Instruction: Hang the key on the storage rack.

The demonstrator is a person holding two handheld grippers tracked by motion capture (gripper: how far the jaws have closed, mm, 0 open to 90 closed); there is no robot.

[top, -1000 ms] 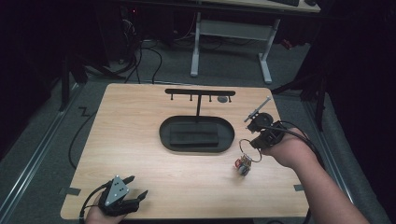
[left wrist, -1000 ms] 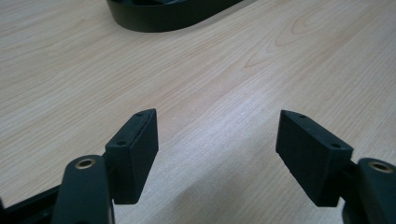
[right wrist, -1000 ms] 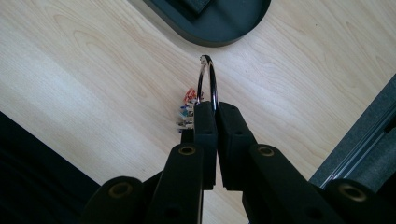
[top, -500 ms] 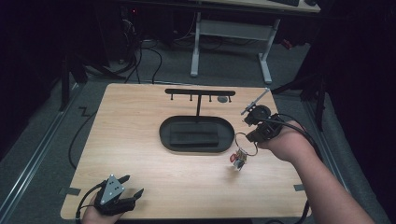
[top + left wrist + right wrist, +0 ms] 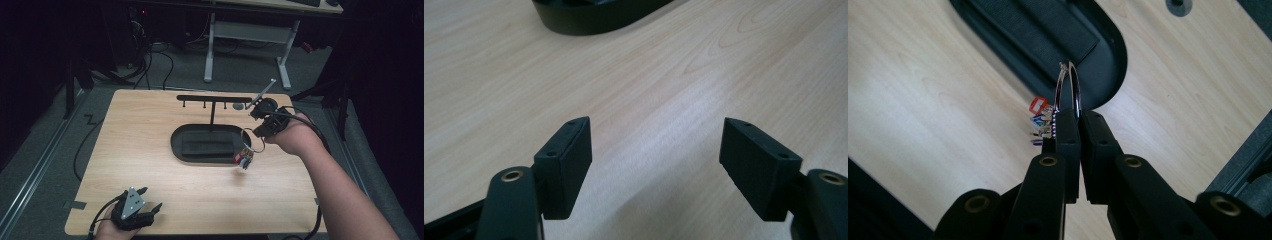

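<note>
Hanging from a thin metal key ring (image 5: 1068, 87), a cluster of small coloured tags (image 5: 1040, 122), red, blue and silvery, dangles above the pale wood-grain worktop (image 5: 150, 130), just beside the near right end of the tray. The ring is a shiny wire loop, pinched at its lower arc between the two flat black pads of the right hand-held gripper (image 5: 1074, 125), whose jaws are clenched on it. In the high view the ring and tags (image 5: 244, 159) hang below that gripper (image 5: 260, 131), clear of the surface. An oval black tray (image 5: 177, 145) with a low raised rim lies at the centre of the worktop; a flat, dark rectangular pad (image 5: 207, 148) rests inside it. Behind the tray stands a black T-shaped rack (image 5: 212, 98), a slim upright post carrying a horizontal bar with short pegs beneath. The left hand-held gripper (image 5: 134, 207) rests at the near left edge, its blocky matte jaws standing wide apart with bare wood between them (image 5: 654, 155).
</note>
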